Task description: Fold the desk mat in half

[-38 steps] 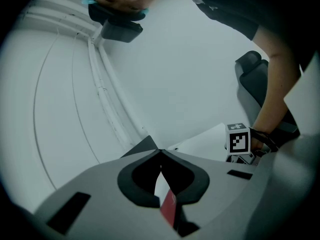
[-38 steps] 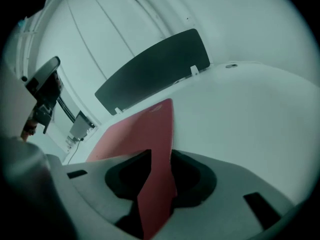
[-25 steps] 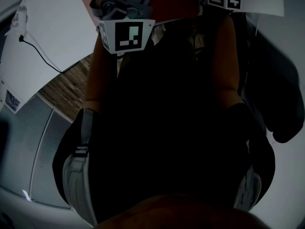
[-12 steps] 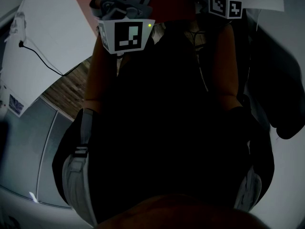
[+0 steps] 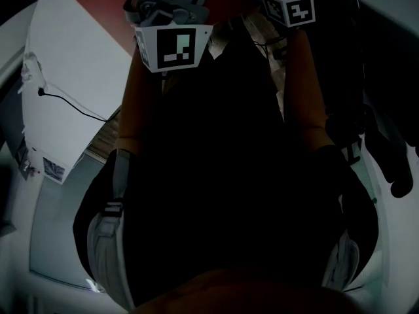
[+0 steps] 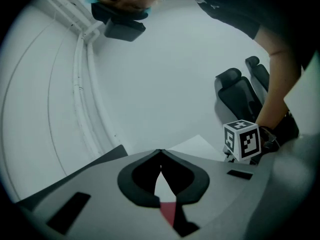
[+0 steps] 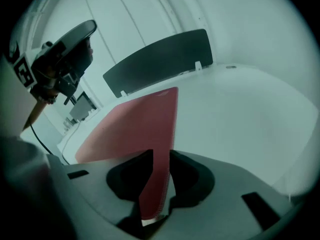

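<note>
Item: the desk. We record a white, smooth top, bare over its right side in the right gripper view.

Along the far edge we note a dark divider panel, upright on small pale clips.

Lying on the top:
- One red desk mat. Its far part lies flat, with the far edge just short of the panel. The near corner is raised off the desk and seen edge-on.
- One thin black cable, trailing loosely across the white top left of the mat in the head view.
- A small printed label near the desk's left edge. We cannot read the print.
</note>
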`<action>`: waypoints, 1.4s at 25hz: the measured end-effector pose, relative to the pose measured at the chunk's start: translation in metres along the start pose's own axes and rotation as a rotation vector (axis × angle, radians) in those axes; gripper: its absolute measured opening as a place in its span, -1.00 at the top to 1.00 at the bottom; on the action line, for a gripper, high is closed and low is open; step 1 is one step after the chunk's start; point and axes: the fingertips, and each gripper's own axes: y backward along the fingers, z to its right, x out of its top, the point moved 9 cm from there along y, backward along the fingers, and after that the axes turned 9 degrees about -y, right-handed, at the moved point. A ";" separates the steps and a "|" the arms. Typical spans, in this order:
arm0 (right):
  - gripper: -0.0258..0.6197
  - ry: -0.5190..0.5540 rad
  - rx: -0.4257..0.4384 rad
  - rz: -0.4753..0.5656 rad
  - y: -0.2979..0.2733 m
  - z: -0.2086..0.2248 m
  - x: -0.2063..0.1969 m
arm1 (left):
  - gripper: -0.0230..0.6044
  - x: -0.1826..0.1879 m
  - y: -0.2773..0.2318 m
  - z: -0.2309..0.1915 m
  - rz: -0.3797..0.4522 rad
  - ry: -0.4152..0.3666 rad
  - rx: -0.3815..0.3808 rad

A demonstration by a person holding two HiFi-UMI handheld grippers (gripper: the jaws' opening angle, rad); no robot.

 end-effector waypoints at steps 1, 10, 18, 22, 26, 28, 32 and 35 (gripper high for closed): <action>0.57 0.030 -0.040 0.022 0.005 -0.006 -0.002 | 0.90 0.001 0.000 0.004 0.020 0.002 -0.022; 0.49 -0.032 -0.207 0.198 0.042 -0.035 -0.031 | 0.90 0.017 0.006 0.026 0.160 -0.010 -0.155; 0.40 -0.201 -0.270 0.256 0.047 -0.048 -0.073 | 0.90 0.021 0.013 0.046 0.208 -0.004 -0.239; 0.40 -0.256 -0.281 0.280 0.046 -0.038 -0.086 | 0.90 0.022 0.010 0.057 0.201 -0.005 -0.257; 0.40 -0.319 -0.234 0.301 0.037 -0.025 -0.098 | 0.90 0.015 0.008 0.071 0.176 -0.006 -0.260; 0.40 -0.359 -0.200 0.316 0.032 -0.018 -0.102 | 0.90 0.012 0.007 0.076 0.161 -0.018 -0.257; 0.41 -0.438 -0.093 0.336 0.028 -0.012 -0.105 | 0.90 0.007 0.009 0.082 0.133 -0.017 -0.247; 0.43 -0.452 -0.043 0.335 0.028 -0.013 -0.102 | 0.90 0.005 0.010 0.082 0.120 -0.017 -0.239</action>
